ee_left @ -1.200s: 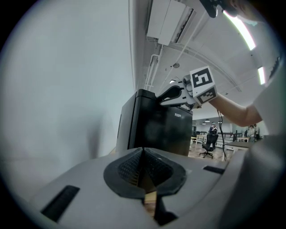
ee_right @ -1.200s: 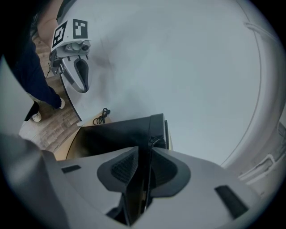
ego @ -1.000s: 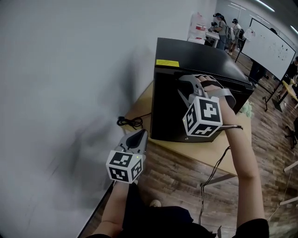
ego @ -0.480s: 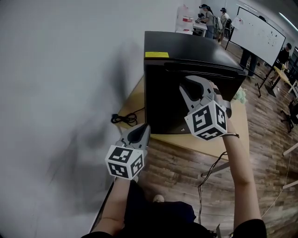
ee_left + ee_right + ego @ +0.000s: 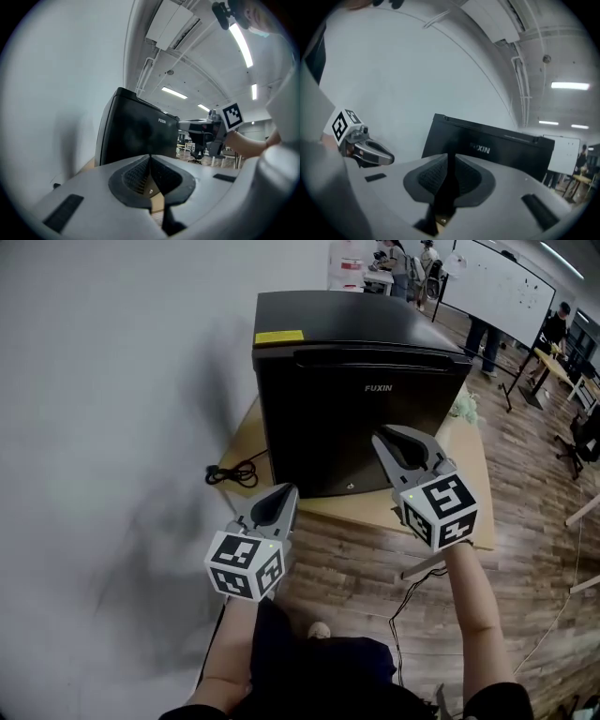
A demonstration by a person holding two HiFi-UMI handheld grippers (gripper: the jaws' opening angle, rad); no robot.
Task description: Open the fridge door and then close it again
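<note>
The black mini fridge (image 5: 361, 418) stands with its door shut, so its inside is hidden, at the back of the wooden desk (image 5: 473, 479) against the white wall. The right gripper (image 5: 382, 435) points at the door front, not touching it; its jaws have just been closing to a narrow slit and pinch nothing. The left gripper (image 5: 289, 489) hangs off the desk's front left corner, jaws pressed together and empty.

fridge (image 5: 356, 427) on table (image 5: 461, 474) | cable (image 5: 230, 472) left of fridge | wall (image 5: 94, 381) at left | whiteboard (image 5: 492, 287) behind, right
</note>
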